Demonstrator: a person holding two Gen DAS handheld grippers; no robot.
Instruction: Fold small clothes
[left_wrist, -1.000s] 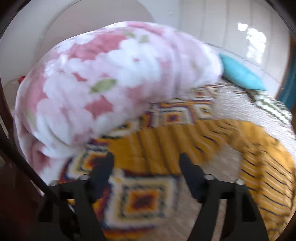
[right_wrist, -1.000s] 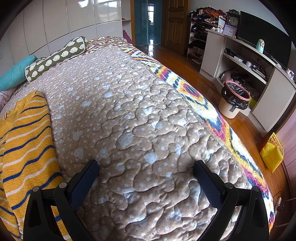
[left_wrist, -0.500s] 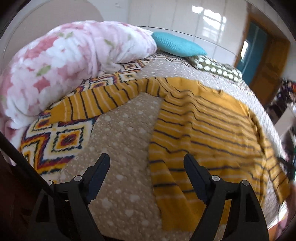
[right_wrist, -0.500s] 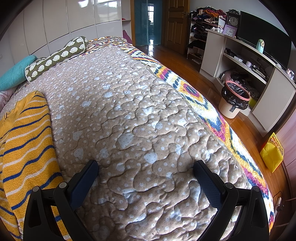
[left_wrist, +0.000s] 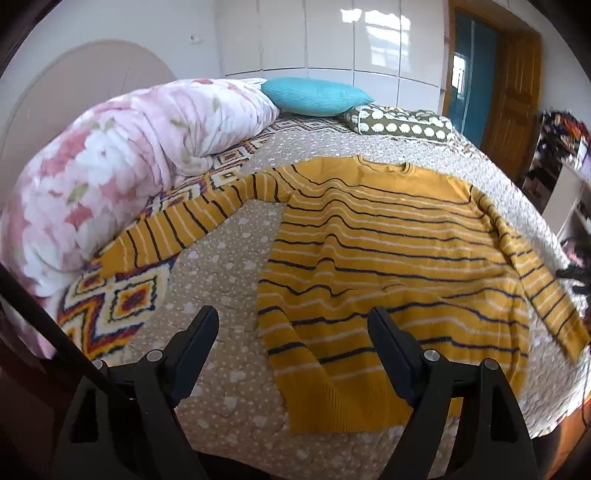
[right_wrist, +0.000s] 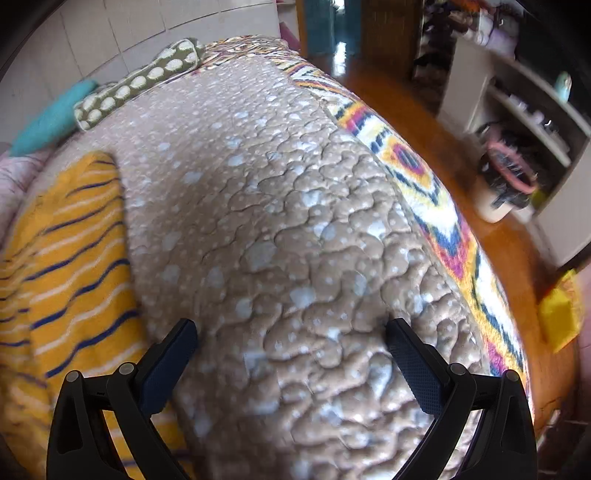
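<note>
Sweater laid flat on bed, fold not begun – both grippers empty & lining up for 1st grab.

Yellow striped sweater (left_wrist: 388, 258) lies spread face-up on the quilted bed (left_wrist: 229, 280), neck toward the pillows, hem at the near edge; one sleeve (left_wrist: 184, 225) runs out toward the floral duvet (left_wrist: 122, 155), the other (left_wrist: 535, 273) trails down the opposite side. Left gripper (left_wrist: 291, 332) hovers over the hem corner, fingers (left_wrist: 195, 339) wide apart (they've just been opening further), nothing btwn them but cloth below, no contact. Right gripper (right_wrist: 291, 343) is also spread wide & empty, over bare quilt w/ the sweater's edge just beside its left finger. Next, I'd judge: pick a sleeve or side edge, pinch it, carry it across the body. Teal cushion (left_wrist: 314, 98) & spotted bolster (left_wrist: 399, 123) sit well clear at the bed's head.
</note>
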